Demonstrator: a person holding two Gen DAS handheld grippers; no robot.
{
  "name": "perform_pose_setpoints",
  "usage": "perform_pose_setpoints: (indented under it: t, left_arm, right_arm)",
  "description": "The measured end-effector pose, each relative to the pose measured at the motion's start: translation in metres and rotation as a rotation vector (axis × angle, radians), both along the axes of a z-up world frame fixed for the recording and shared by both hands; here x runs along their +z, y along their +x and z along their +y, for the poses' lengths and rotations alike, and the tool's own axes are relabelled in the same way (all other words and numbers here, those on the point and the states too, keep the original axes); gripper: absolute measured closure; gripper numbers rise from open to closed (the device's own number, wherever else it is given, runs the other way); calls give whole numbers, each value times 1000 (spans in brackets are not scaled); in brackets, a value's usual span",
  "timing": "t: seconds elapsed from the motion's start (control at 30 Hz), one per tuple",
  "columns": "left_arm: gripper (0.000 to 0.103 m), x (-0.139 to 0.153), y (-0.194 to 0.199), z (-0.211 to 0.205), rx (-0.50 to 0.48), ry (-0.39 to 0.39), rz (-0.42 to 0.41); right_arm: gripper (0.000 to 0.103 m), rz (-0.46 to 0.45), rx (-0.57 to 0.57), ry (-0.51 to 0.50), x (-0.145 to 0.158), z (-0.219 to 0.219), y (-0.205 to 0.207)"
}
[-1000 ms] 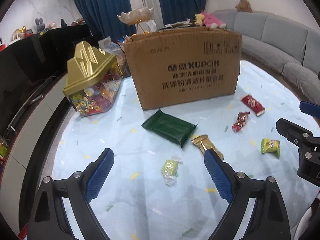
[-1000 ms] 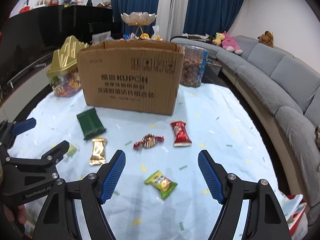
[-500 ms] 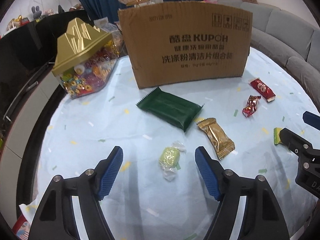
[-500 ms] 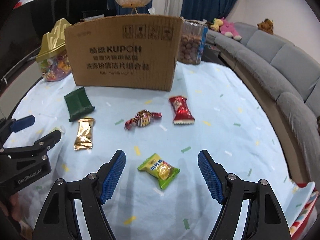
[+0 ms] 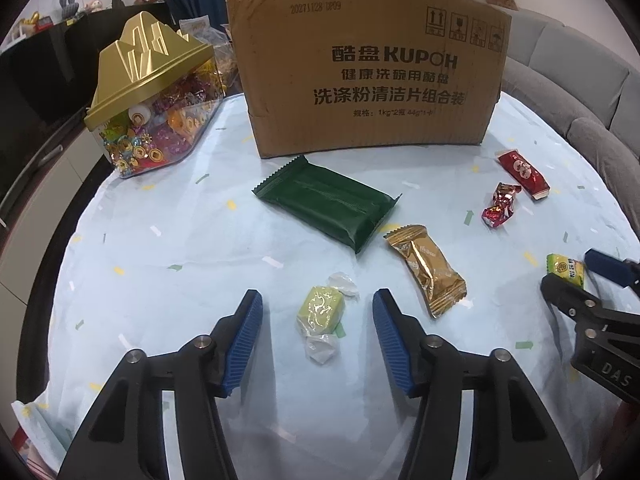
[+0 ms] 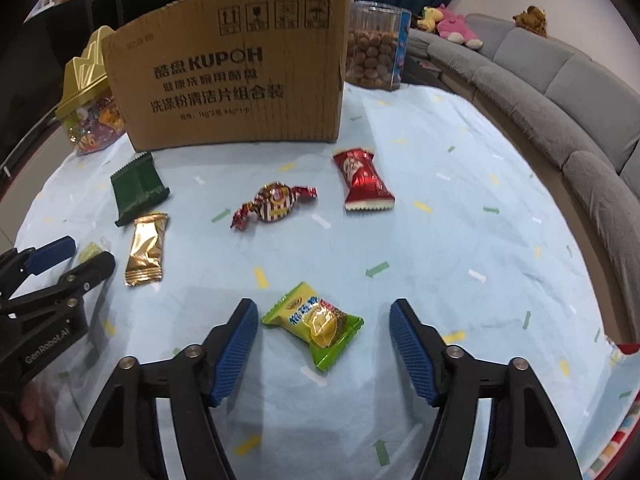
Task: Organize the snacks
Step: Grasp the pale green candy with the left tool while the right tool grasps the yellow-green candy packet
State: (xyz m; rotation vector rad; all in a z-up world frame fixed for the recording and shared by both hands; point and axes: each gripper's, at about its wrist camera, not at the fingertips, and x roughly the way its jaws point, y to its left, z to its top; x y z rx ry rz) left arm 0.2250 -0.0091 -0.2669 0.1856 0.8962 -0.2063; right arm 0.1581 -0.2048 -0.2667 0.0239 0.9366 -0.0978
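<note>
Both grippers are coming down and forward toward the tablecloth (image 5: 168, 216). The left gripper (image 5: 317, 342) is now sitting with its spread fingers on either side of the pale green candy (image 5: 320, 309), which was at 12 o'clock beyond the tips a second ago. The right gripper (image 6: 323, 344) is likewise straddling the yellow-green packet (image 6: 316, 325), and is narrowing its gap to the left one.

black frames, ribbed blue fingers (image 5: 244, 340), silver screws
</note>
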Motion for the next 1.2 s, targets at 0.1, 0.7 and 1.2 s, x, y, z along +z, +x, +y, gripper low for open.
perform_pose_setpoints:
  t: [0.1,0.7,1.2]
  left_arm:
    - [65,1,-1,-2,-14,-14,5]
    - [82,3,-3,-2,-17,-33,29]
    - [82,24,-12,4,26,-30,-2]
  right_arm:
    - [42,0,5,17,0,0,0]
    - [79,0,56,37,8,7,3]
    - [80,-54,93,26,29,12,-3]
